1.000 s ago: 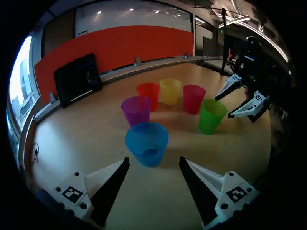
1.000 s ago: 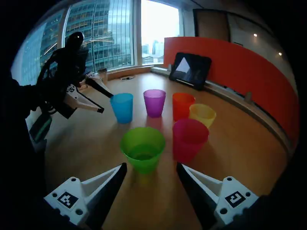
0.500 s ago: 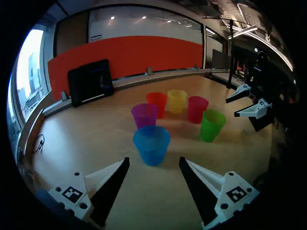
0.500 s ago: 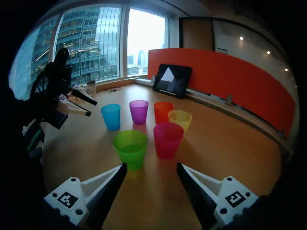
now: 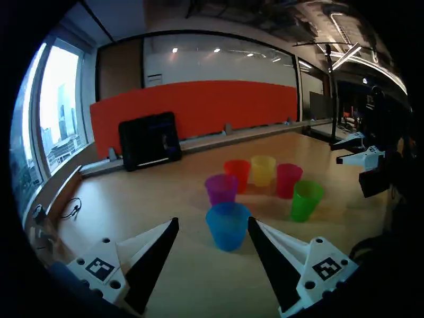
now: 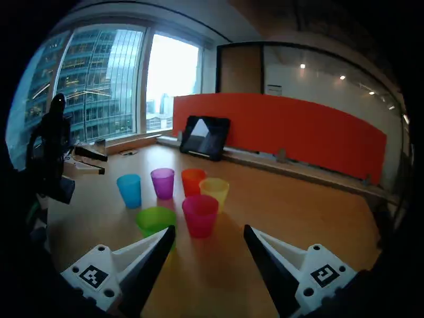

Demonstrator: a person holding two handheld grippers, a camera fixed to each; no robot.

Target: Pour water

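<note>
Left gripper [image 5: 212,221] is hovering over the wooden table [image 5: 132,201] with fingers spread wide and gripping nothing, the blue cup [image 5: 228,227] standing upright just ahead of its tips. Right gripper [image 6: 209,229] is hanging likewise spread and empty, facing the green cup [image 6: 155,220] and pink cup [image 6: 200,214]. These three, with the purple cup [image 5: 221,189], orange cup [image 5: 237,174] and yellow cup [image 5: 263,169], are standing upright in one close cluster; a dark tablet [image 5: 148,139] is leaning near the orange wall panel [image 5: 212,103].
</note>
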